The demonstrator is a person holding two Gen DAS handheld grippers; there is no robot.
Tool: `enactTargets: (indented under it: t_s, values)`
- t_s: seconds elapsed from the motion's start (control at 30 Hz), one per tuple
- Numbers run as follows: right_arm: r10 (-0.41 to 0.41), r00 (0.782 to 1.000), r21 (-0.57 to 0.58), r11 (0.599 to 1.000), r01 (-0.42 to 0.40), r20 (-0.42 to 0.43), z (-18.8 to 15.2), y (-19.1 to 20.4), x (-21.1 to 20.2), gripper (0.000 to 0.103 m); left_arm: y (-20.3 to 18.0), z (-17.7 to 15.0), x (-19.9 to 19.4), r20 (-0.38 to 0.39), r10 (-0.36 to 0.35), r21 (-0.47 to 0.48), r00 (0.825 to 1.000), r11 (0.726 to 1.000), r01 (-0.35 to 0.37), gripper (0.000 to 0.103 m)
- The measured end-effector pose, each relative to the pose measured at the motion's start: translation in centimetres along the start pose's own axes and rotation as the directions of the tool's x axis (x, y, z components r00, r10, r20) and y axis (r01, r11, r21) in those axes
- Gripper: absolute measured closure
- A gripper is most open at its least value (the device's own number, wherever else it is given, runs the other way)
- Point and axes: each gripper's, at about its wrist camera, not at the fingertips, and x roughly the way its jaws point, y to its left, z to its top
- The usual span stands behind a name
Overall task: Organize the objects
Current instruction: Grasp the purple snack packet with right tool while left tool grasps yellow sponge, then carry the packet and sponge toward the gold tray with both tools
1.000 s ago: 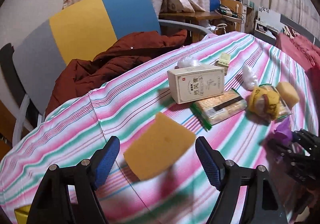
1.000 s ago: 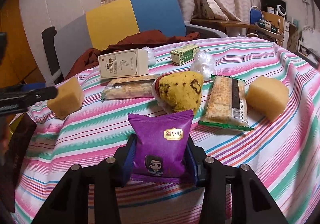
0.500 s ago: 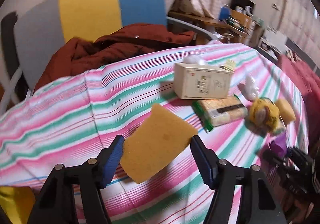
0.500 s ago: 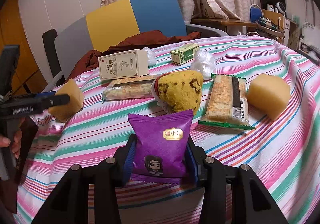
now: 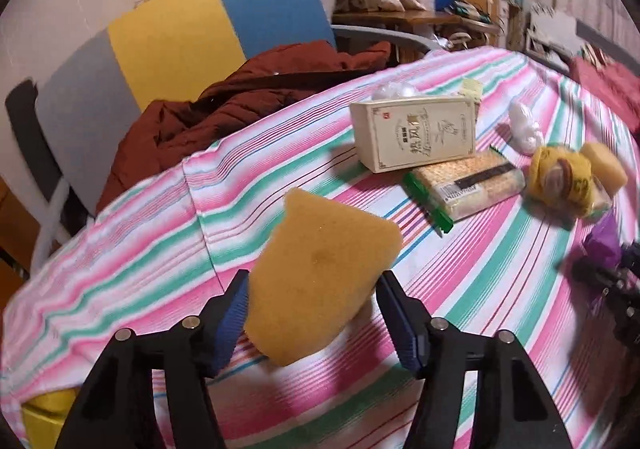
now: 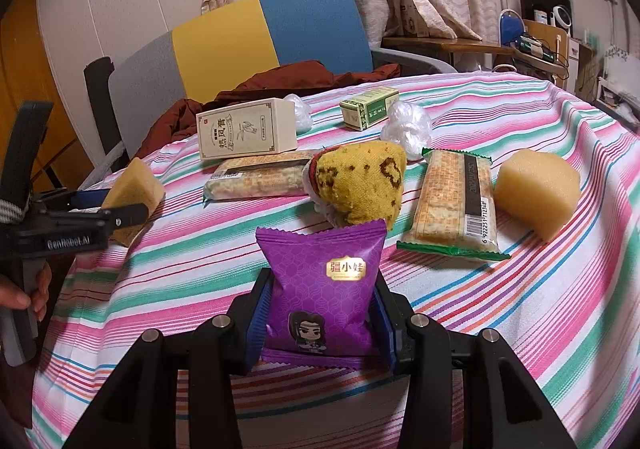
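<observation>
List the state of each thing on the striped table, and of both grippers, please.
Left gripper: fingers closing around orange sponge wedge.
Right gripper: shut on purple snack packet.
Cream cardboard box: lying, closed.
Two cracker packs: sealed, flat.

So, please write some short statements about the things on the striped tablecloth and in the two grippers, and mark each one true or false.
1. The right gripper holds a purple snack packet. True.
2. The yellow sponge between the left gripper's closing jaws lies at the far edge of the table, beside the green box. False: it is near the close edge, and the green box is far behind.
3. The cream box stands behind a cracker packet. True.
4. Only one cracker packet is on the striped tablecloth. False: a second one lies beside the pale sponge.
5. A reddish-brown jacket lies on the chair. True.
</observation>
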Motion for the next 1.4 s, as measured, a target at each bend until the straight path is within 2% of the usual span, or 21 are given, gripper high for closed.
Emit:
enactTargets:
  t_s: [0.27, 0.4, 0.47, 0.6, 0.8, 0.93, 1.07, 1.27, 1.4]
  values:
    - [-0.004, 1.0, -0.003, 1.0, 0.004, -0.001, 0.0, 0.1, 0.0, 0.057, 0.2, -1.7, -1.8, 0.046, 0.04, -0.164, 0.998, 0.986, -0.032, 0.049]
    - [-0.008, 1.0, -0.006, 1.0, 0.008, 0.0, 0.0, 0.1, -0.1, 0.057, -0.4, -4.4, -3.7, 0.093, 0.035, -0.257, 0.995, 0.966, -0.01, 0.05]
    - [-0.009, 1.0, -0.006, 1.0, 0.009, 0.001, 0.0, 0.1, -0.1, 0.057, -0.8, -5.7, -4.5, 0.107, 0.04, -0.275, 0.993, 0.961, -0.009, 0.051]
    - [-0.012, 1.0, -0.005, 1.0, 0.012, 0.005, 0.0, 0.1, -0.2, 0.058, -0.6, -8.1, -6.9, 0.167, 0.012, -0.349, 0.986, 0.936, 0.048, 0.051]
    - [-0.024, 1.0, -0.014, 1.0, 0.024, 0.013, -0.1, 0.4, -0.5, 0.059, -1.2, -11.1, -8.3, 0.178, 0.001, -0.378, 0.984, 0.923, 0.067, 0.053]
    - [-0.017, 1.0, 0.01, 1.0, 0.017, 0.016, -0.4, 0.2, -0.9, 0.059, -1.9, -13.0, -9.7, 0.183, 0.002, -0.361, 0.983, 0.93, 0.065, 0.056]
    - [-0.027, 1.0, 0.01, 1.0, 0.027, 0.009, -0.9, 1.0, -1.5, 0.059, -0.9, -14.6, -11.6, 0.209, -0.048, -0.406, 0.977, 0.904, 0.131, 0.056]
    - [0.084, 0.996, 0.055, 0.995, -0.083, -0.016, -1.8, 3.6, -2.4, 0.06, 0.9, -16.4, -15.1, 0.271, -0.057, -0.445, 0.961, 0.878, 0.178, 0.056]
    - [0.188, 0.981, 0.054, 0.981, -0.185, -0.047, -2.6, 7.1, -3.2, 0.06, 2.4, -17.9, -17.2, 0.293, -0.05, -0.472, 0.955, 0.861, 0.19, 0.056]
